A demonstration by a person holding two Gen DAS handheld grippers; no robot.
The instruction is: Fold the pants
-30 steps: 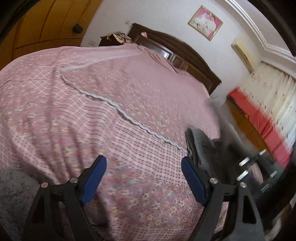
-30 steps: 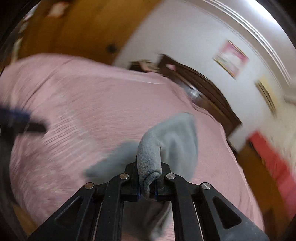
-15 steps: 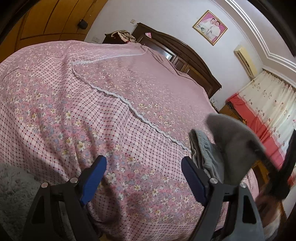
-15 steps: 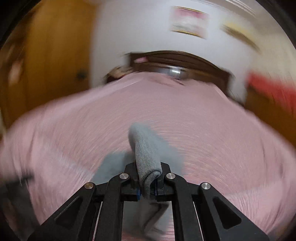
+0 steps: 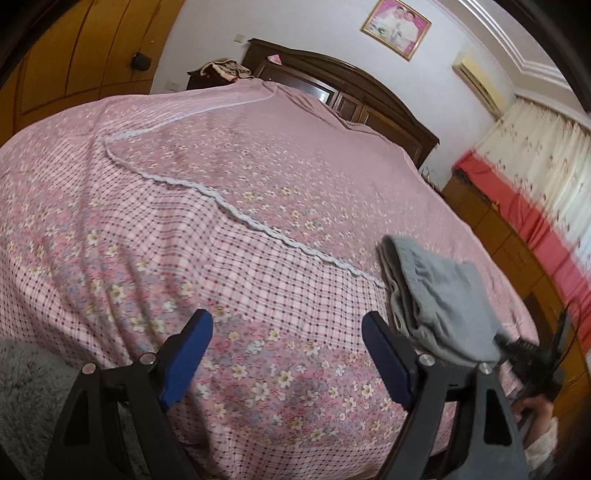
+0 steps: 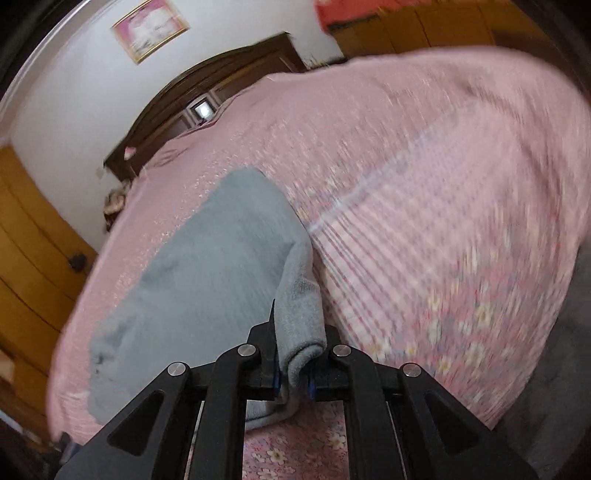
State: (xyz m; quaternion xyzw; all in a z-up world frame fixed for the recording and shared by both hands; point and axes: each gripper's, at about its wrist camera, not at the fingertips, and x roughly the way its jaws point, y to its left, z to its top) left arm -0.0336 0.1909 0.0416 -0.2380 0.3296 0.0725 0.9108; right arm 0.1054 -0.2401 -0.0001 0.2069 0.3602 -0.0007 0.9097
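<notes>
On the pink flowered bedspread (image 5: 229, 177), near the foot-end corner on the right side, lie the grey pants (image 5: 439, 295), folded into a thick bundle. In the left wrist view their long side runs from the white lace strip (image 5: 236, 214) down toward the bed's edge, with stacked folded edges facing left. In the right wrist view the pants (image 6: 207, 273) stretch away from the camera toward the dark wooden headboard (image 6: 207, 92), the far end lying flat on the bedspread (image 6: 443, 184) and the near end lifted.

The right gripper (image 6: 293, 373) is pinching that near end, a rolled fold of grey cloth squeezed between its fingers. The left gripper (image 5: 284, 354) is spread wide and holds nothing, hanging over the flowered edge of the bedspread, well left of the pants. A hand (image 5: 532, 410) shows at the lower right of the left view.

A framed picture (image 5: 396, 27) hangs above the headboard; no writing or label can be read anywhere. The right view is blurred.
</notes>
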